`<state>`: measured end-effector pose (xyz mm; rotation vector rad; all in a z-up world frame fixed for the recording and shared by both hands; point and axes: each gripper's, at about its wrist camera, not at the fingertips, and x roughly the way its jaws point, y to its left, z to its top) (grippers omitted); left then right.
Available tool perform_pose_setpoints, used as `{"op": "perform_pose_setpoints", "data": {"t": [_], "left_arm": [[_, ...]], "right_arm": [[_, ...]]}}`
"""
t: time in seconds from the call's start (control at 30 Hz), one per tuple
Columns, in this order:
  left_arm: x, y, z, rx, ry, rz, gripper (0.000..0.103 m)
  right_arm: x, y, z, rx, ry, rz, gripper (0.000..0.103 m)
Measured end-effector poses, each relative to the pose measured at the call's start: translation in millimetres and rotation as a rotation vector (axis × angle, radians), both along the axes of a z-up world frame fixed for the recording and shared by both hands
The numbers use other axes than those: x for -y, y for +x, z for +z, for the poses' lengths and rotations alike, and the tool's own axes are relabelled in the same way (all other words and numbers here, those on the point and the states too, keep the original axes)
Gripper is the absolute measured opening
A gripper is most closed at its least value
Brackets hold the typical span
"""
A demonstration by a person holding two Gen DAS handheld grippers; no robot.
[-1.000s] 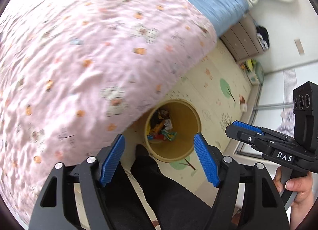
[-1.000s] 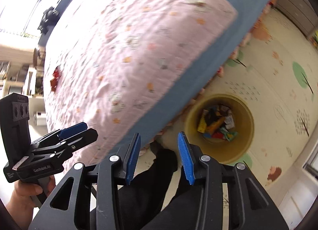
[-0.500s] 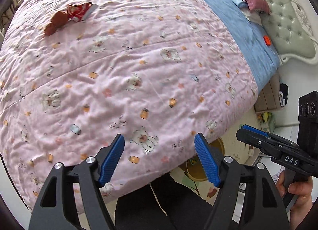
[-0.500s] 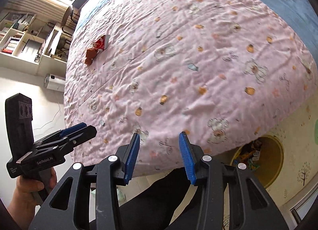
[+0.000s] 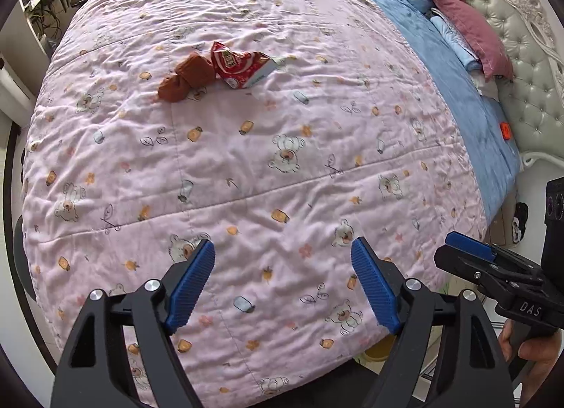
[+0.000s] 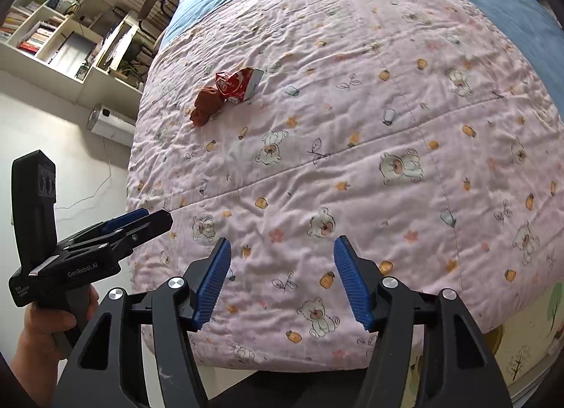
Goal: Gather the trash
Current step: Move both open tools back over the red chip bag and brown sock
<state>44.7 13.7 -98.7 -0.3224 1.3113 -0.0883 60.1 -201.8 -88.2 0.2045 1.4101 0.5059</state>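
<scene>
The left hand-held gripper and the right hand-held gripper both hang over the near part of a pink quilt on the bed, their jaws opening, with nothing between the blue pads. The trash, a red snack wrapper touching a brown crumpled wrapper, lies on the quilt well apart from both
</scene>
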Motion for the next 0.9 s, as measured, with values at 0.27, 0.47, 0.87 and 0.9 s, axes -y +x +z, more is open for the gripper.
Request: {"op": "perform_pose_setpoints", "data": {"t": [0.27,0.47,0.87,0.9], "left_arm": [[-46,46,-19,-0.030,0.046,0.085,0.083],[-75,87,-39,-0.044,0.065,0.122,0.083],[-103,148,-80,-0.034,0.087,0.058,0.083],[-105,151,-84,-0.036,0.087,0.055,0.083]], "right_arm": [[-60,64,-20,0.013,-0.024,0.118,0.067],[-100,116,-32,0.039,-0.021,0.212,0.068],[-175,192,-78,0.091,-0.028,0.408,0.068],[-180,195,-83,0.090,-0.029,0.421,0.068]]}}
